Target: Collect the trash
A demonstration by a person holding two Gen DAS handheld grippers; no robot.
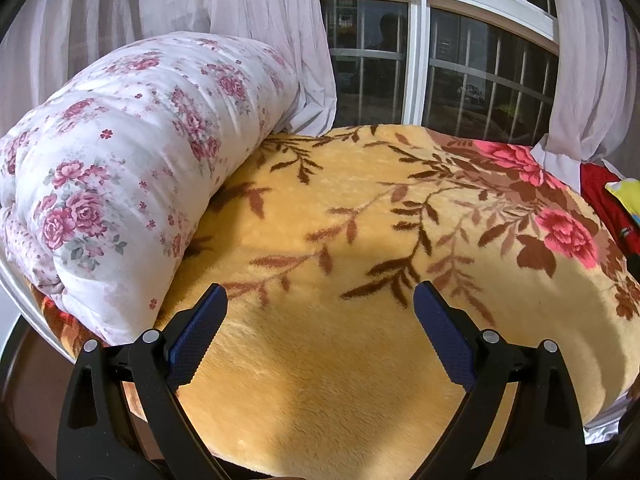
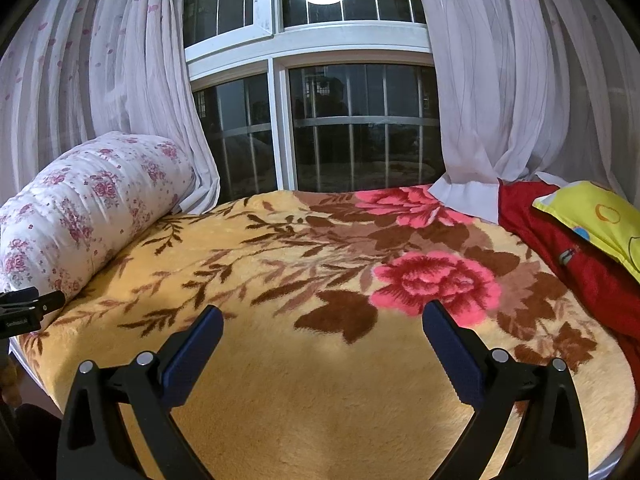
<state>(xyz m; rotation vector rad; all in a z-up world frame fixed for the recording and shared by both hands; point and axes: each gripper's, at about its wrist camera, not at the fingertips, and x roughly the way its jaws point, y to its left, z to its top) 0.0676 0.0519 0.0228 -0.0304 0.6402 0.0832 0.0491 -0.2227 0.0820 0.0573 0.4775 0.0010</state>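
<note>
While no trash is seen on the plush yellow floral blanket (image 2: 320, 400), both left gripper (image 1: 320, 300) and right gripper (image 2: 322, 320) are held spread wide, empty.

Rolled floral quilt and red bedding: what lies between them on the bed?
Only the yellow flowered blanket, with no trash showing, between the rolled quilt and the red bedding; clearest in the right wrist view.

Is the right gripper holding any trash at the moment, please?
No, the right gripper is open and empty above the yellow blanket.
</note>
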